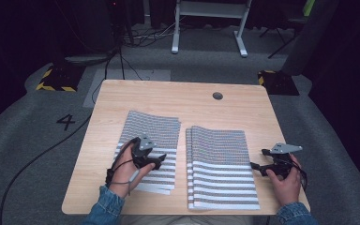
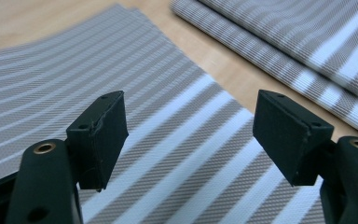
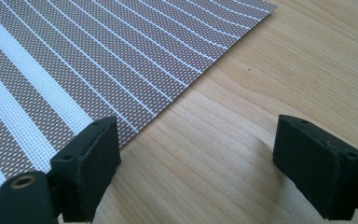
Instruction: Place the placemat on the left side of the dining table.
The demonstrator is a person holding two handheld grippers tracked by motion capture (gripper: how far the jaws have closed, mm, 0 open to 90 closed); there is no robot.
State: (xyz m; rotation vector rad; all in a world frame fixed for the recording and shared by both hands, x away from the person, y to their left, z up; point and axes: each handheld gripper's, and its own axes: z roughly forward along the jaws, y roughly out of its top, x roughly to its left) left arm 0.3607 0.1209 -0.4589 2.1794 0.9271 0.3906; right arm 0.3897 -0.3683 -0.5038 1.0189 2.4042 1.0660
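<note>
Two stacks of striped woven placemats lie side by side on a wooden bench (image 1: 122,93). The left claw (image 2: 189,135) hovers wide open over the near part of the left stack (image 1: 157,129). The right claw (image 3: 198,161), also wide open, sits over bare wood just right of the right stack (image 1: 220,164).

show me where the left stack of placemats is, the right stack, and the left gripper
left stack of placemats (image 1: 157,125), high view, on its bare far part.
right stack of placemats (image 1: 220,164), high view, on its middle.
left gripper (image 2: 189,135), left gripper view, midway between its open jaws.
</note>
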